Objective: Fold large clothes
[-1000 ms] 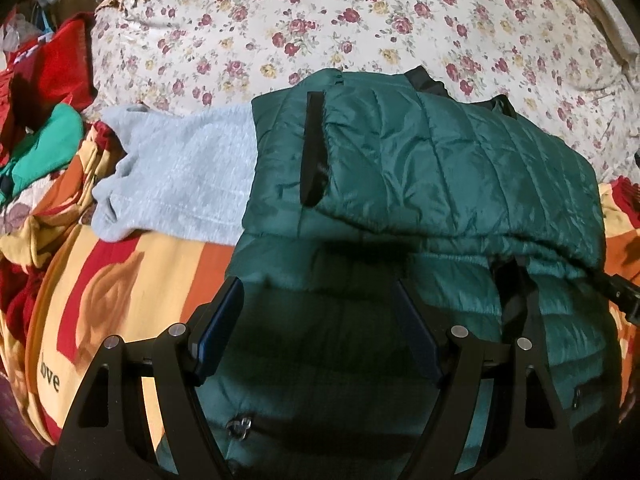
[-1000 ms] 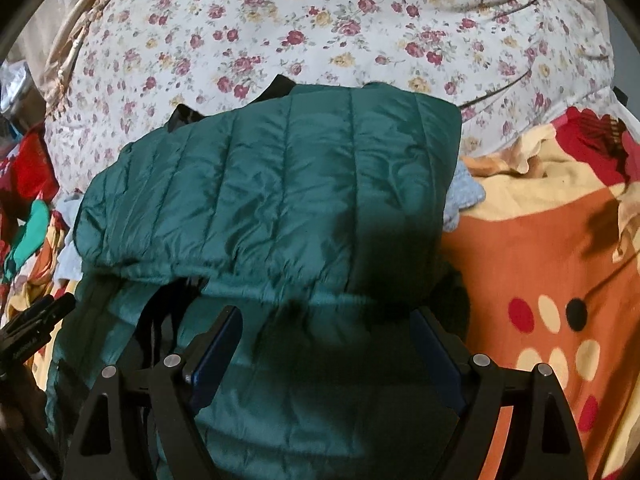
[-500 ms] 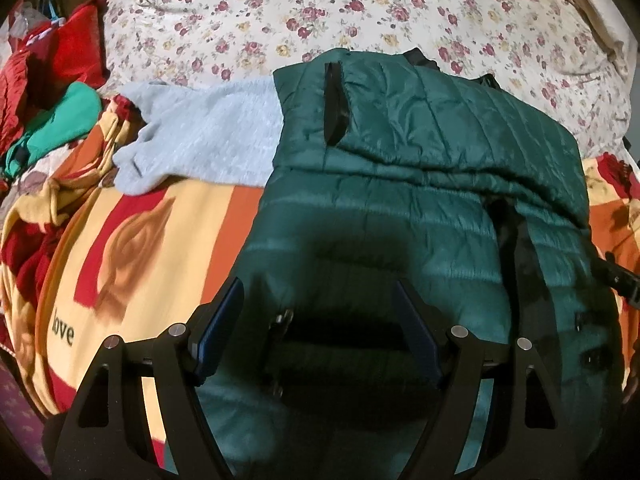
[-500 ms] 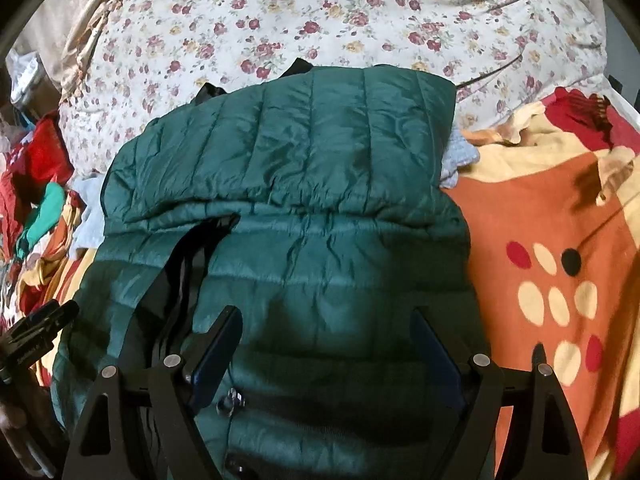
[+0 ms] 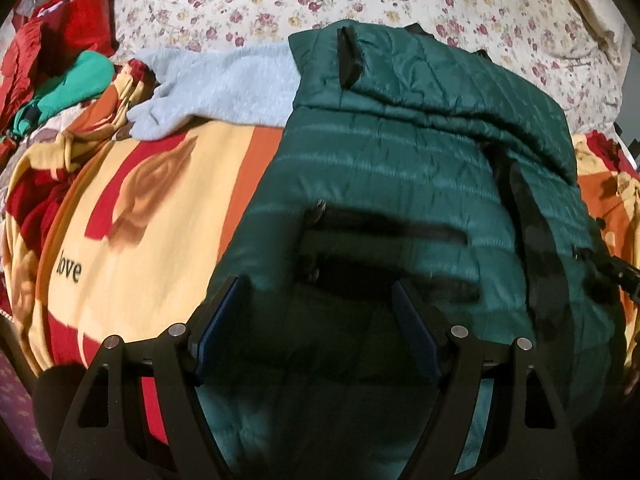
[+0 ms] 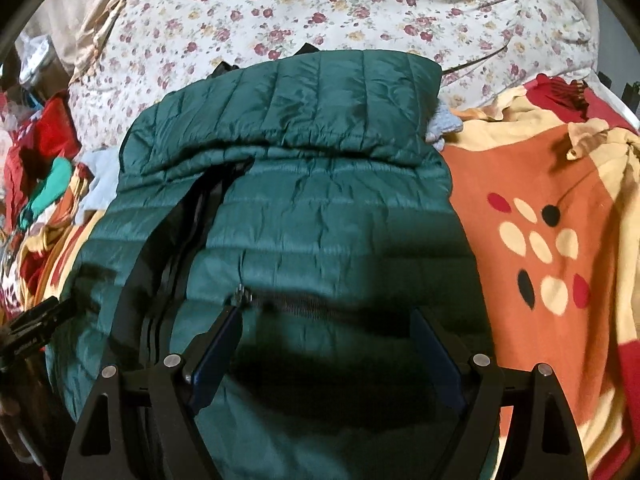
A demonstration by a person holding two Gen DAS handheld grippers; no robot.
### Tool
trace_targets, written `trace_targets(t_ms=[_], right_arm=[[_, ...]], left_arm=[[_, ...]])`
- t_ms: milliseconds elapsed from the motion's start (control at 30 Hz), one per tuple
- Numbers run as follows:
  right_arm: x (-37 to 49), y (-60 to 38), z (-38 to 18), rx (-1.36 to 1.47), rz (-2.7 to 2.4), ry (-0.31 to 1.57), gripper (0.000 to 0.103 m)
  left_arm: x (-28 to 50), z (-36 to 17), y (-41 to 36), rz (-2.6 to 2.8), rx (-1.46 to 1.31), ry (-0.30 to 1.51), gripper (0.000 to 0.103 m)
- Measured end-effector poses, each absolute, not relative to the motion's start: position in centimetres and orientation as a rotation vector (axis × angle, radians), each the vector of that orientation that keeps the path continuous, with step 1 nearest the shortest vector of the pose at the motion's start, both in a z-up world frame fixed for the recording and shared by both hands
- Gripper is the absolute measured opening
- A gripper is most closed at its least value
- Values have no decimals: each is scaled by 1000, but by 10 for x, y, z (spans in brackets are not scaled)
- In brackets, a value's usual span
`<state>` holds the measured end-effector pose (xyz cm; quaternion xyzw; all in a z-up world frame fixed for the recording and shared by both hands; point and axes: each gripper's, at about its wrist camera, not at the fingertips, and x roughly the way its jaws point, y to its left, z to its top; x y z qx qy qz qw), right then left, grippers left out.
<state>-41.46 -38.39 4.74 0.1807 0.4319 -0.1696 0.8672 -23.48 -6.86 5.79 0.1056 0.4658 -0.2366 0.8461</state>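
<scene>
A dark green quilted puffer jacket (image 5: 400,168) (image 6: 304,200) lies front up on the bed, its far part folded back over the body. A black front zipper (image 6: 188,240) and zipped pockets (image 5: 384,232) show. My left gripper (image 5: 320,292) hovers open above the jacket's near left part, with only fabric below its blue pads. Over the near right part my right gripper (image 6: 326,320) stands open too, close to a pocket zipper pull (image 6: 240,294). Neither gripper holds anything. The other gripper's tip peeks in at each view's edge.
An orange, yellow and red patterned blanket (image 5: 132,216) (image 6: 540,216) lies under the jacket. A light grey garment (image 5: 224,88) sits at its far left. A floral sheet (image 6: 320,8) covers the bed beyond. Red and green clothes (image 5: 68,64) pile at the left.
Both grippers have drawn back toward the near end of the jacket, so more of its lower body, pockets and zipper has come into view. The jaws kept the same width.
</scene>
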Motion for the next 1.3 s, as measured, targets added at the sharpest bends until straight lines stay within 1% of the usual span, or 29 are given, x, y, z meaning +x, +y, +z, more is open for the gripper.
trace_targets(t_ms=[300, 433, 633, 700, 833, 933, 1067, 1200, 1233, 1267, 1300], right_arm=[[-450, -373, 45, 395, -341, 932, 84], [-472, -380, 46, 424, -344, 951, 84], [-498, -393, 43, 505, -335, 984, 84], [-504, -399, 40, 537, -344, 988, 87], [-510, -408, 24, 617, -332, 1033, 87], [-509, -402, 15, 655, -274, 1062, 87], [-508, -388, 21, 627, -204, 1069, 87], [-511, -382, 22, 615, -146, 1052, 87], [-510, -382, 18, 617, -140, 1065, 87], [-508, -382, 15, 615, -133, 1077, 80], [-506, -379, 13, 601, -125, 1090, 71]], left_arm=[[-250, 59, -47, -528, 230, 1000, 77], [-251, 63, -30, -563, 184, 1013, 77], [-240, 52, 3, -540, 66, 1106, 77], [-237, 44, 9, -541, 40, 1149, 79], [-236, 30, 14, -568, -3, 1234, 80], [-240, 29, 13, -578, 4, 1229, 83], [-242, 26, 12, -607, -20, 1268, 83], [-243, 24, 8, -628, 29, 1248, 83], [-243, 22, 7, -629, 30, 1248, 83], [-243, 22, 7, -628, 26, 1249, 83], [-243, 24, 8, -635, 21, 1249, 79]])
